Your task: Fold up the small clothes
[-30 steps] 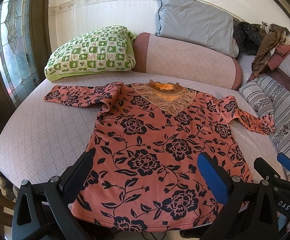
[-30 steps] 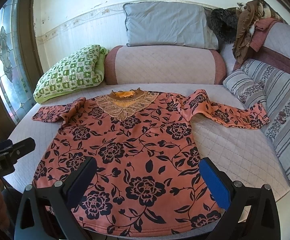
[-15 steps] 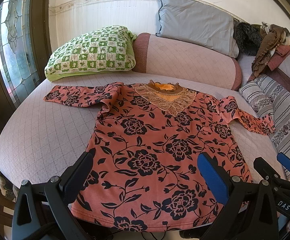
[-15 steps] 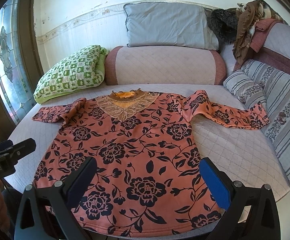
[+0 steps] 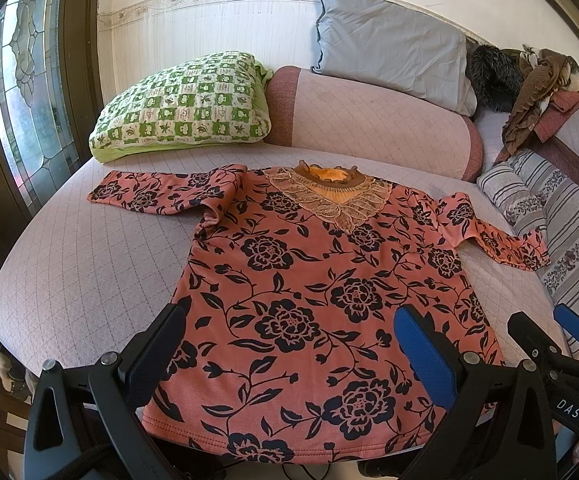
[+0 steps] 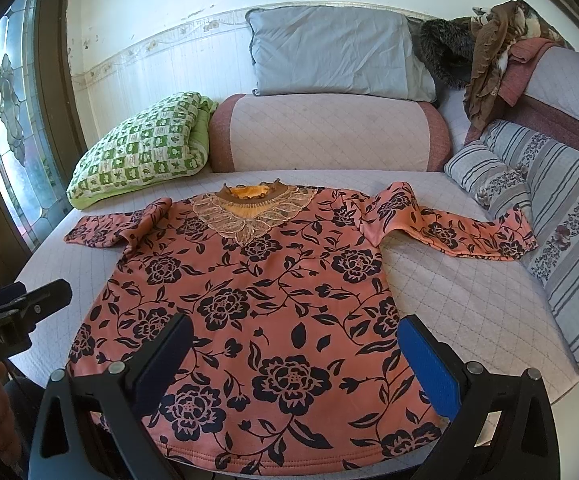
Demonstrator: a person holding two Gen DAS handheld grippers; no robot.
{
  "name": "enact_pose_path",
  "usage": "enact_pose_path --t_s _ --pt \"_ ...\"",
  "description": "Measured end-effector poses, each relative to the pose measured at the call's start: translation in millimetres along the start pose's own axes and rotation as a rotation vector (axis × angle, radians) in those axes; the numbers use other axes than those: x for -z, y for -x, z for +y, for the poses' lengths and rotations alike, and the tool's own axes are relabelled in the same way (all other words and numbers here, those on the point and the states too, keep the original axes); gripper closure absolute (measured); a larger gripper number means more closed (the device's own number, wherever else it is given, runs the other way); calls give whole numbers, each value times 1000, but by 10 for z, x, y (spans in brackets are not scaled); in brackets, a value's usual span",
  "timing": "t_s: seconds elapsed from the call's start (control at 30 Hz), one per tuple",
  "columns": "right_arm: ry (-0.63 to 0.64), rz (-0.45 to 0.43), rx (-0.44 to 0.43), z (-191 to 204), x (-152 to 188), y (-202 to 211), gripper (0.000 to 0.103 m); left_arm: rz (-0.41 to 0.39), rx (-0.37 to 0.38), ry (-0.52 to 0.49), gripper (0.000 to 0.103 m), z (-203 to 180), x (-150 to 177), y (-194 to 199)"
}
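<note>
A salmon-pink top with black flowers [image 5: 309, 288] [image 6: 257, 300] lies flat and face up on the quilted bed [image 5: 89, 264], lace collar [image 5: 329, 196] at the far side, both sleeves spread out sideways. My left gripper [image 5: 289, 352] hangs open above the hem, nothing between its fingers. My right gripper [image 6: 293, 360] is open too, over the hem's middle, and holds nothing. In the left wrist view the right gripper's tips [image 5: 569, 320] show at the right edge. The left gripper's body [image 6: 17, 308] shows at the left edge of the right wrist view.
A green checked pillow [image 5: 185, 108] lies at the back left, a pink bolster [image 5: 369, 120] behind the collar, a grey pillow [image 5: 393, 44] above it. Striped cushions [image 6: 549, 208] line the right side under a heap of clothes [image 6: 489, 48]. A glass door [image 5: 29, 80] stands left.
</note>
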State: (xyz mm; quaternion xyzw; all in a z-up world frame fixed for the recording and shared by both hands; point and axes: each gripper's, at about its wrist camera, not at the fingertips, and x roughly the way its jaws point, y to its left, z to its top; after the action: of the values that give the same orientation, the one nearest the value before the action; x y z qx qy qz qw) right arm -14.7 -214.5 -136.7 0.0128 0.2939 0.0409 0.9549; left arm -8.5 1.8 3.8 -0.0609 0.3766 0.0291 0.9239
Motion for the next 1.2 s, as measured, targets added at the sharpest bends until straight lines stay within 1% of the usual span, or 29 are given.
enact_pose_path --t_s 0.37,0.43,0.5,0.6,0.63,0.7,0.73,0.83,0.97,1.03,1.07,1.1,1.13,1.2 --pt "-3 -2 -5 -13 -14 -2 0 8 -1 -1 0 31 -13 -12" --pt "-24 1 -17 -84 -41 -29 0 9 -2 6 0 69 -5 -57" --pt "-83 22 -40 -267 -80 -100 0 22 -1 25 0 160 8 -145" --pt "-219 49 -64 -737 -120 -263 0 61 5 70 0 319 56 -356" --pt "-299 63 -77 -999 -135 -351 0 86 3 84 0 372 79 -455" --pt "-416 71 -106 -1440 -153 -495 0 131 -3 100 0 446 129 -635" --pt "-497 74 -103 -1756 -167 -600 0 149 -6 103 0 468 151 -718" --pt "-691 66 -93 -2515 -196 -851 0 197 -4 110 0 513 225 -941" --pt "-950 41 -64 -3503 -185 -1257 3 224 4 119 0 515 249 -1162" --pt "-1024 63 -17 -3903 -210 -1525 13 222 7 111 0 497 231 -1232" --pt "-1050 72 8 -4033 -218 -1620 16 221 7 107 0 494 219 -1264" --pt "-1065 74 24 -4139 -229 -1701 22 219 6 105 0 494 204 -1299" --pt "-1073 79 54 -4253 -261 -1813 25 214 5 106 0 501 191 -1336" --pt "-1086 92 95 -4423 -279 -1968 25 217 9 114 0 538 159 -1406"
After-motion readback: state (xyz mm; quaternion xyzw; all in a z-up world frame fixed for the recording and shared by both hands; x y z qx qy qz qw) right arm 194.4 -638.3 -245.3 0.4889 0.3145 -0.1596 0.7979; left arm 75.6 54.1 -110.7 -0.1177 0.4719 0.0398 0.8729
